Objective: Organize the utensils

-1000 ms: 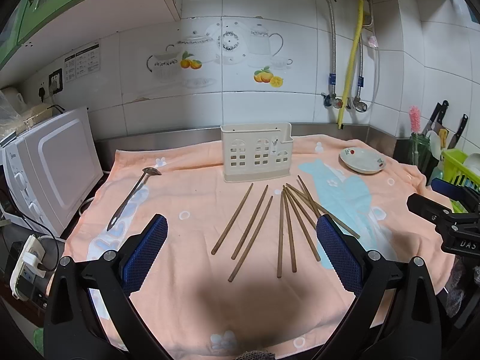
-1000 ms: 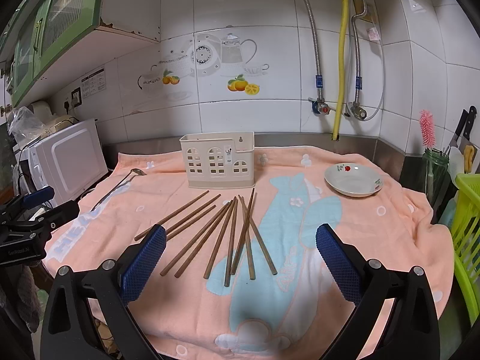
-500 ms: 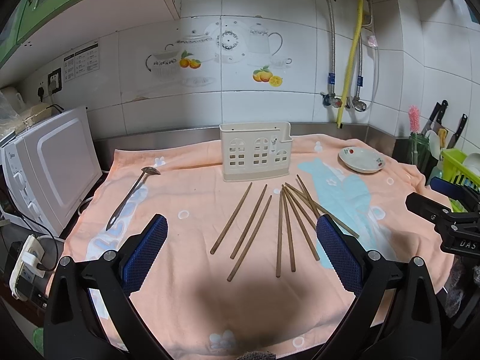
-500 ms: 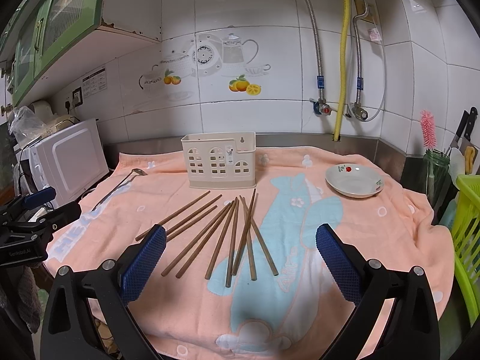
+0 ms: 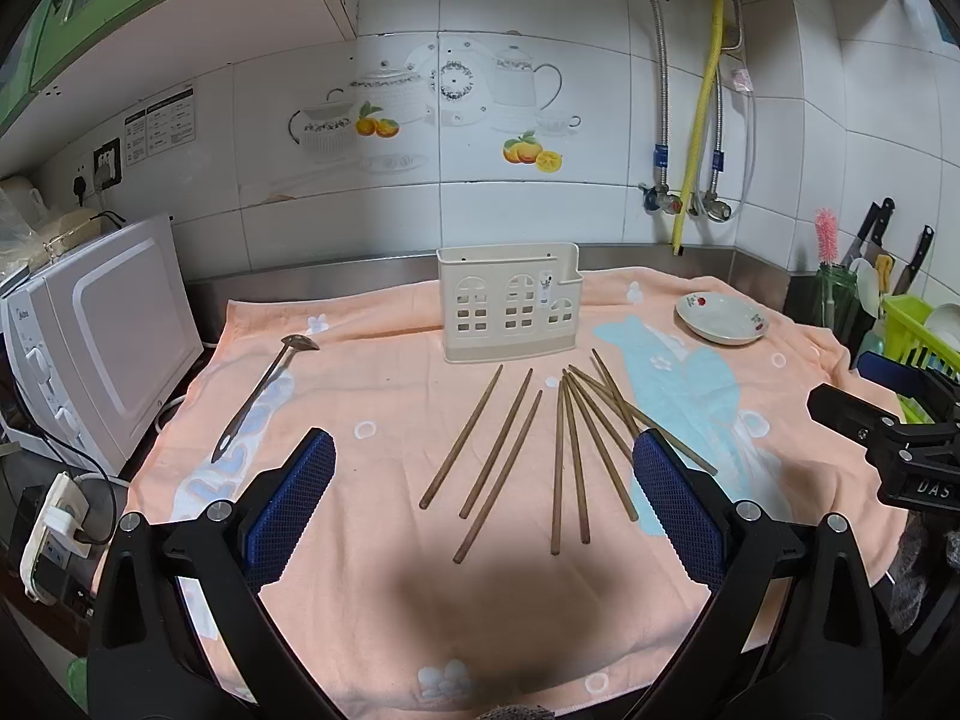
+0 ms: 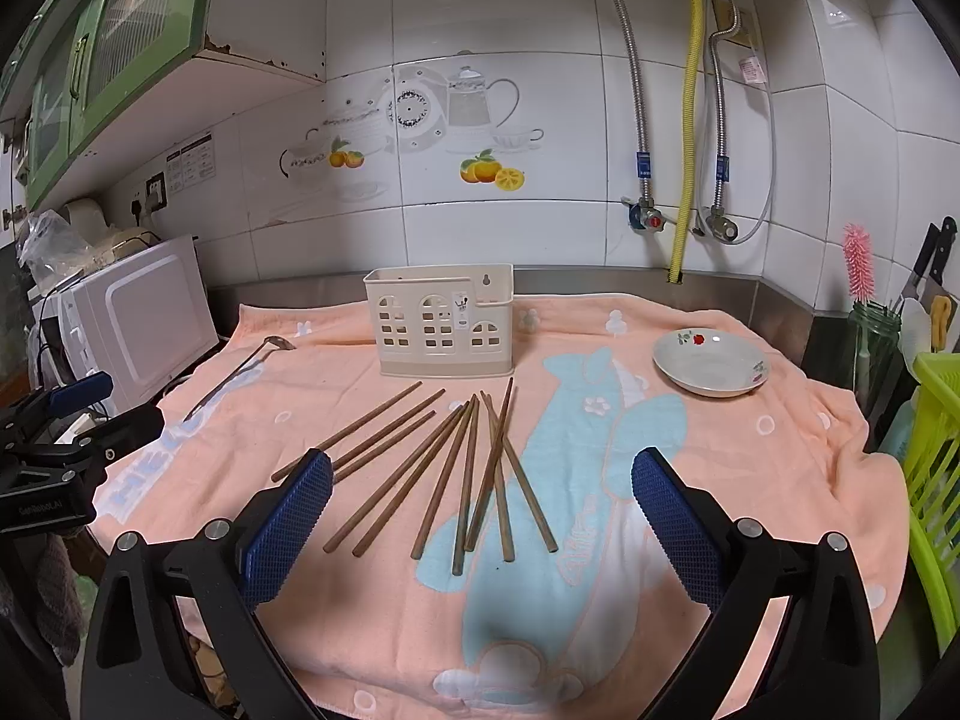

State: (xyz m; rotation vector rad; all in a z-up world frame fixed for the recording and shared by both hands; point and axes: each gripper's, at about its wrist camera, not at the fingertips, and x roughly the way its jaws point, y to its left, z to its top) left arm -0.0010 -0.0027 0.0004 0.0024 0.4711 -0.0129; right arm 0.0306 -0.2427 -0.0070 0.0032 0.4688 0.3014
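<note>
Several brown wooden chopsticks (image 5: 564, 444) lie fanned out on the peach towel (image 5: 372, 570); they also show in the right wrist view (image 6: 444, 468). A cream utensil holder (image 5: 510, 309) stands upright behind them, also in the right wrist view (image 6: 444, 321). A metal spoon (image 5: 261, 387) lies at the left, also in the right wrist view (image 6: 240, 369). My left gripper (image 5: 483, 504) is open and empty, above the near ends of the chopsticks. My right gripper (image 6: 480, 507) is open and empty, also above the chopsticks.
A small white dish (image 5: 720, 318) sits at the back right, also in the right wrist view (image 6: 711, 363). A white microwave (image 5: 102, 336) stands at the left. A green rack (image 6: 936, 468), a jar with a pink brush (image 6: 864, 324) and knives stand at the right edge.
Both views have shifted only slightly; the grippers stay open and nothing on the towel has moved.
</note>
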